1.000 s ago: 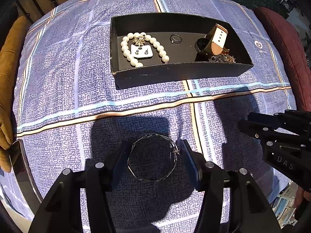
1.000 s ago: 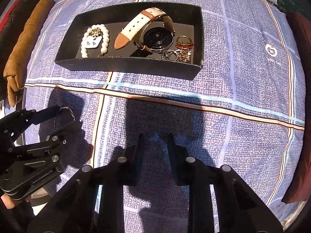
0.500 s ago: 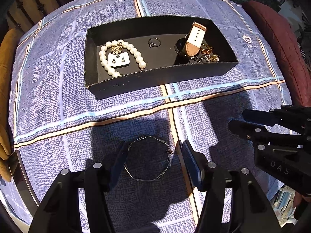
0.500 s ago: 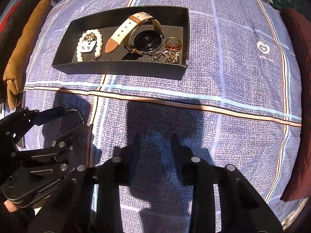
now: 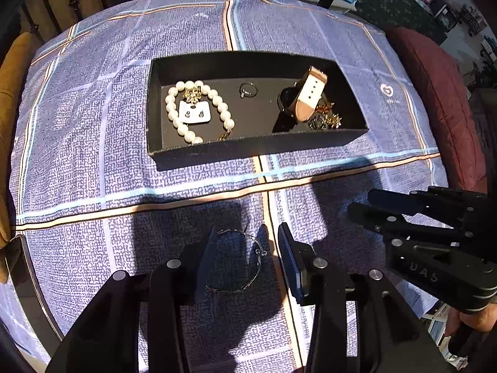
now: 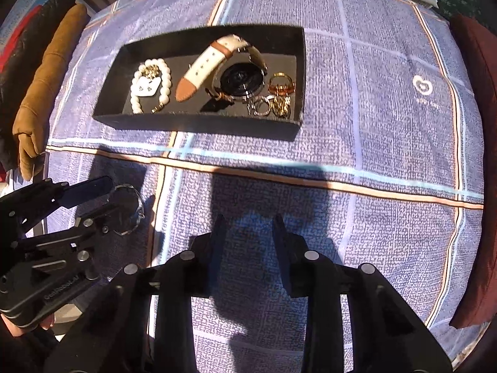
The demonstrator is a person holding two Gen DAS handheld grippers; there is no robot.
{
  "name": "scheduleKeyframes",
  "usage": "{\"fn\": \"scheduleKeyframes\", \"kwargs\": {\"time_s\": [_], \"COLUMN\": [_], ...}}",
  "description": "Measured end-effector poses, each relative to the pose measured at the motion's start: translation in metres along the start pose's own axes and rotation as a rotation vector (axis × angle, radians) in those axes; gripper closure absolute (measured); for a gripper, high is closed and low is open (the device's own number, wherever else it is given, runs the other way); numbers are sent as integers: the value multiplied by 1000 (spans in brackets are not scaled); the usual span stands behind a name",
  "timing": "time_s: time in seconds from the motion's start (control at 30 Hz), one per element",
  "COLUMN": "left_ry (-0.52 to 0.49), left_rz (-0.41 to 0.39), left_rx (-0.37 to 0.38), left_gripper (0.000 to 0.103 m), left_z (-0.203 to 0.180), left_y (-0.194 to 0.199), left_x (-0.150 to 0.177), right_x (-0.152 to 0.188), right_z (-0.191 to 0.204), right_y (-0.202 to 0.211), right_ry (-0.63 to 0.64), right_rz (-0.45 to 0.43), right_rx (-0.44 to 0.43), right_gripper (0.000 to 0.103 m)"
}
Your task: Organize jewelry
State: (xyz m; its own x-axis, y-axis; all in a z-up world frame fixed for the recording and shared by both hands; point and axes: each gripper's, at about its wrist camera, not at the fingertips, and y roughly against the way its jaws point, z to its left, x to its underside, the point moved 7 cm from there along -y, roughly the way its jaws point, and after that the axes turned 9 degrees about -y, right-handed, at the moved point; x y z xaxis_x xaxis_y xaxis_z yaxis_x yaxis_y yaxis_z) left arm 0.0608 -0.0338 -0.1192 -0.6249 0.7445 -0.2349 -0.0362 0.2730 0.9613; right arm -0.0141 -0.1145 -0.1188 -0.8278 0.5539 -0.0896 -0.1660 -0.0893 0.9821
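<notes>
The thin wire bangle lies on the blue checked cloth of the counter, in shadow, short of the black tray that already holds the pearl bracelet, a ring and the watch. I judge the bangle light, springy and easily bent, with an open end tipped by small beads; it would slip on a flat pad, so the wire is best pinched across its rim at one side, gently. The left claw is spread wide with the bangle between its fingers; the left finger seems to touch the rim, though shadow makes that uncertain. The right claw hangs partly spread over bare cloth nearby, holding nothing.
</notes>
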Motion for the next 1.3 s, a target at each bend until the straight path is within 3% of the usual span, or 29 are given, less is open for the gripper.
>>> {"fn": "scheduleKeyframes", "kwargs": {"time_s": [0.17, 0.3, 0.33, 0.37, 0.43, 0.57, 0.63, 0.67, 0.7, 0.87, 1.03, 1.13, 1.3], "left_ry": [5, 9, 11, 14, 25, 30, 20, 9, -2, -77, -85, -97, -100], "left_rz": [11, 25, 23, 25, 22, 42, 66, 81, 90, 119, 124, 109, 109], "left_rx": [11, 10, 4, -1, -25, -25, -38, -44, -46, -115, -117, -105, -112], "left_gripper": [73, 73, 72, 58, 40, 37, 36, 36, 36, 32, 33, 49, 49], "left_z": [-1, 0, 0, 2, 5, 8, 6, 7, 4, -7, -18, -32, -34], "left_y": [-3, -6, -6, -6, -5, -9, -15, -18, -21, -35, -42, -47, -48], "left_x": [-2, 4, 7, 11, 15, 18, 20, 23, 24, 21, 9, -5, -11], "right_x": [-4, -1, 0, 1, 1, 3, 2, 2, 3, 5, 5, 5, 4], "right_z": [4, 7, 7, 8, 8, 3, -1, -4, -9, -25, -37, -42, -40], "right_y": [-1, -9, -10, -11, -13, -13, -13, -12, -9, -3, -1, 0, 1], "right_ry": [10, 11, 8, 3, 0, -9, -18, -22, -24, -32, -51, -55, -48], "right_rz": [7, 17, 21, 23, 21, 27, 27, 21, 16, 16, 21, 22, 23], "right_rx": [-9, -11, -16, -22, -14, 1, 8, 17, 19, 24, 27, 23, 18], "right_gripper": [71, 71, 71, 71, 71, 69, 55, 43, 40, 40, 40, 40, 40]}}
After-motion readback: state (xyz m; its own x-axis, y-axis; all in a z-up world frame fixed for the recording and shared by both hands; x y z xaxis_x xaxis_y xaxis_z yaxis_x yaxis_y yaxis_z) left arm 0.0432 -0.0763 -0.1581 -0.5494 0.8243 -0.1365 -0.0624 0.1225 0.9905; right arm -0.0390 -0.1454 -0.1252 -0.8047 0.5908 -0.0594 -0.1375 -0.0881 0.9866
